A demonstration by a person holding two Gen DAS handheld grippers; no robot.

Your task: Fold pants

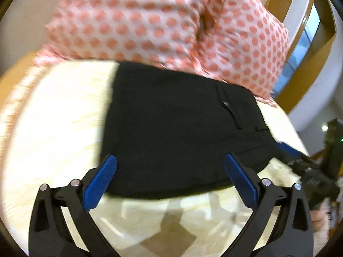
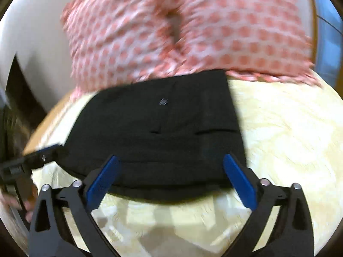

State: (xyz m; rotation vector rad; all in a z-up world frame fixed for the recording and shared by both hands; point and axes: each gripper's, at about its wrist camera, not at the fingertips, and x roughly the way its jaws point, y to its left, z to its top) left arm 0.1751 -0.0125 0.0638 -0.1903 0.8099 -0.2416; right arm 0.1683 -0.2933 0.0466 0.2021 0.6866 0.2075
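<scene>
Black pants (image 1: 178, 128) folded into compact rectangle, lying mid-frame in both wrist views on pale yellow patterned surface (image 1: 60, 117). Pocket slit and small button facing up. Pink polka-dot pillow (image 1: 163, 21) across upper frame, touching pants' far edge. Left gripper (image 1: 170, 171) spread wide, blue pads (image 1: 100, 182) holding nothing, hovering at near edge. Right gripper (image 2: 171, 171) likewise spread, holding nothing (both views motion-blurred).

Left gripper (image 1: 170, 160) spread wide, blue pads (image 1: 99, 182) well apart, holding nothing. Right gripper (image 2: 171, 160) likewise spread, blue pads (image 2: 240, 182) apart, empty.
</scene>
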